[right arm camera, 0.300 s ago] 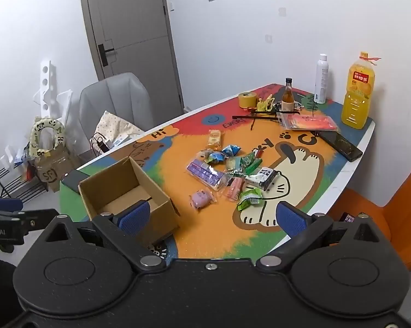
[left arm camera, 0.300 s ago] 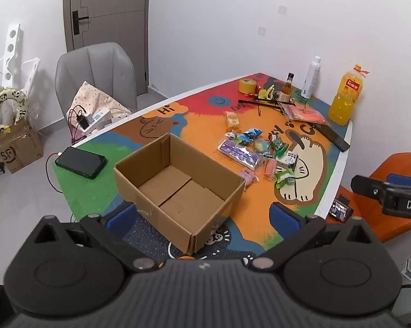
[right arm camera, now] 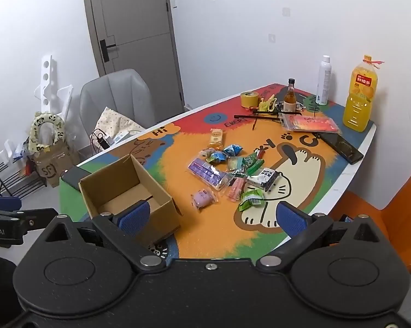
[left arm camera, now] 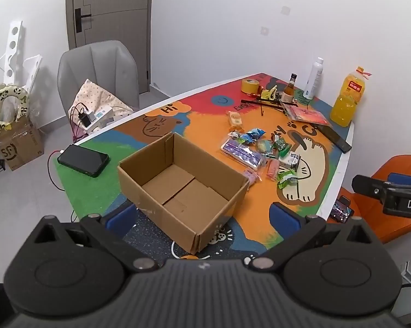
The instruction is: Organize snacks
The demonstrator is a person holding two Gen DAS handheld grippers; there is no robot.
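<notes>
The left gripper (left arm camera: pixel 202 216) is hovering with its blue pads spread wide, framing the open cardboard box (left arm camera: pixel 182 188). Snack packets (left arm camera: pixel 260 153) are lying scattered at its two o'clock; a black phone (left arm camera: pixel 83 160) is resting at ten o'clock.

Colourful cartoon table (left arm camera: pixel 309 227) bearing cardboard box (left arm camera: pixel 140 175), scattered snacks (left arm camera: pixel 260 150), phone (left arm camera: pixel 83 160).

Open, empty cardboard box (left arm camera: pixel 183 188) stands upright before me; wrapped snacks (right arm camera: pixel 230 172) lie scattered just beside it, to its right.
</notes>
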